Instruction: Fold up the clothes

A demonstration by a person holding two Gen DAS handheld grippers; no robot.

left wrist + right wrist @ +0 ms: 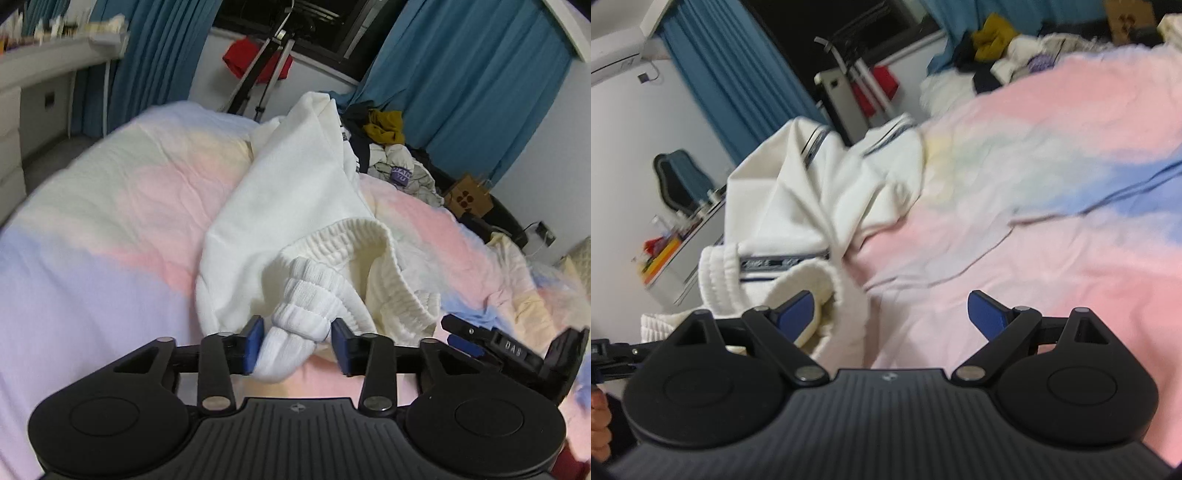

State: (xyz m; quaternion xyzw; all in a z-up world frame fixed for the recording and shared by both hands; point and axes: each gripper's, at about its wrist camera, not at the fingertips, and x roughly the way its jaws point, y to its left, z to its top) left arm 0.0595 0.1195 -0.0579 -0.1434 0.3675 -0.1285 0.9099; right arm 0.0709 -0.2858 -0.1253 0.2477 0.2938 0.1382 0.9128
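White trousers [295, 206], soft knit, ribbed elastic waistband [373, 236]; dark side stripe with lettering seen from the right wrist camera. Spread lengthwise on the bed cover [110, 229], legs running toward the far end of the bed, waistband at the near edge, bunched and gaping open.

Bed cover: pastel patches of pink, cream and lilac-blue, lightly creased; serves as landmark for all below.

Left gripper [297, 341]: low over the near edge of the bed cover, blue pads [254, 343] parted, a rolled fold of the ribbed waistband lying between them. Left pad touching or nearly touching the fold, right pad just clear of it; no firm pinch visible.

Right gripper [894, 314]: over the bed cover just beside the waistband, jaws spread wide. Left pad [798, 312] in front of the waistband opening, contact not clear; right pad over bare pink cover. Nothing between the pads but cover.

Heap of clothes [395, 155]: far corner of the bed cover, beyond the trouser legs; mustard, dark and pale pieces mixed.

Blue curtains [469, 85]: behind the bed, either side of a dark window.

Tripod [266, 70]: past the far end of the bed, a red cloth [240, 55] behind it.

Brown cardboard box [469, 197]: off the far right side of the bed.
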